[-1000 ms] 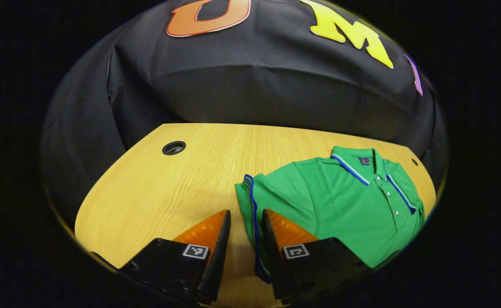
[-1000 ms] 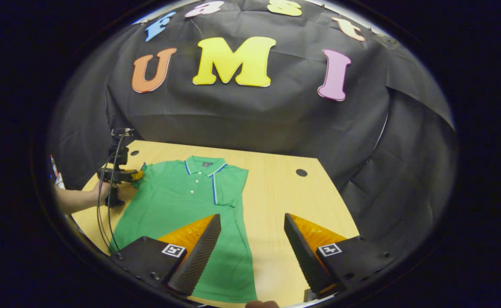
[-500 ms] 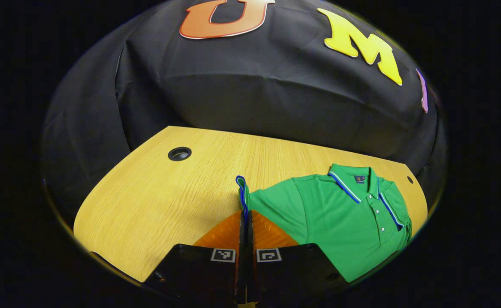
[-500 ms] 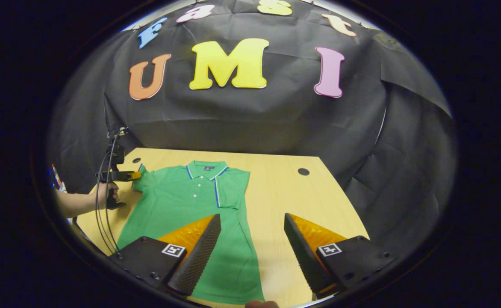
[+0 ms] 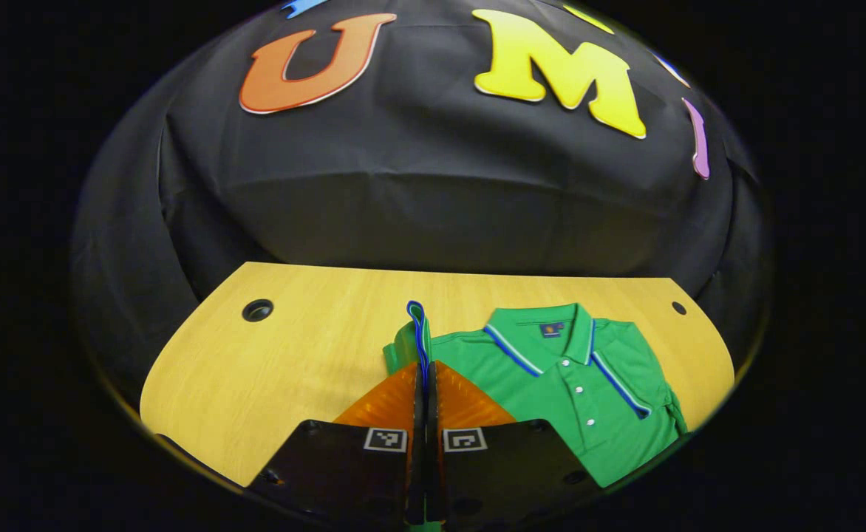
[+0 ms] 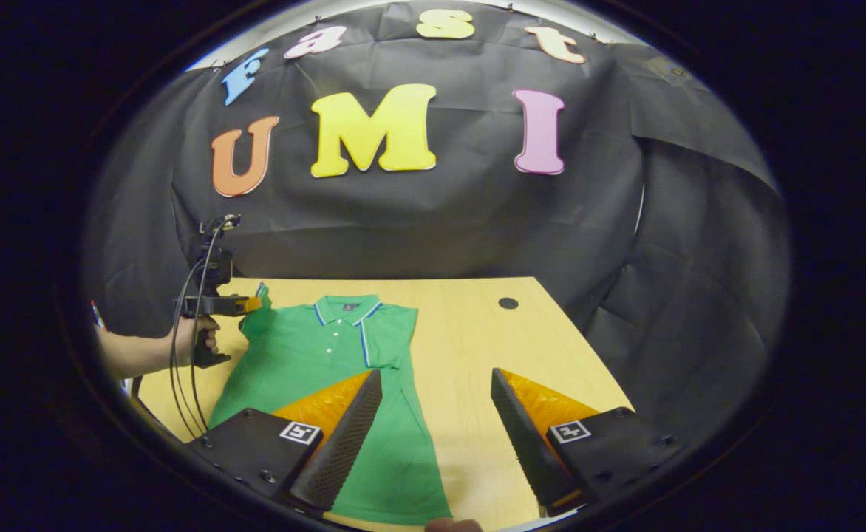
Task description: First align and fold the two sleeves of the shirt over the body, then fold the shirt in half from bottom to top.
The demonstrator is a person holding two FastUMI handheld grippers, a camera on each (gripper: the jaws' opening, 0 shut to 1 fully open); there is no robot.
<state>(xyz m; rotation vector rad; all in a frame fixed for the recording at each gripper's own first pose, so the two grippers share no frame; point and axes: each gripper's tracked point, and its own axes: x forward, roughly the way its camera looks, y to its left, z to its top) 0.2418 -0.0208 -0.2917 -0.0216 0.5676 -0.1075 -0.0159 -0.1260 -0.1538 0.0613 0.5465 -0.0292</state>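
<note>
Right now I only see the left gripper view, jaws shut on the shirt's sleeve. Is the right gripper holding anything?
Observer: No. The right gripper is open and empty, over the shirt and the table.
Operator: How does my sleeve look from there?
Observer: The sleeve looks raised off the table, beside the shoulder.
Operator: And the hem?
Observer: The hem lies flat and unfolded near the table's front edge.

This is a recording booth, not a home: black cloth [image 6: 433, 214] hangs wrinkled behind and around a pale wooden desk [image 6: 470, 340] with round cable holes [image 6: 507, 303], office-style. Cables [image 6: 182, 355] trail from a handheld gripper [image 6: 244, 304] rigged with a camera.
</note>
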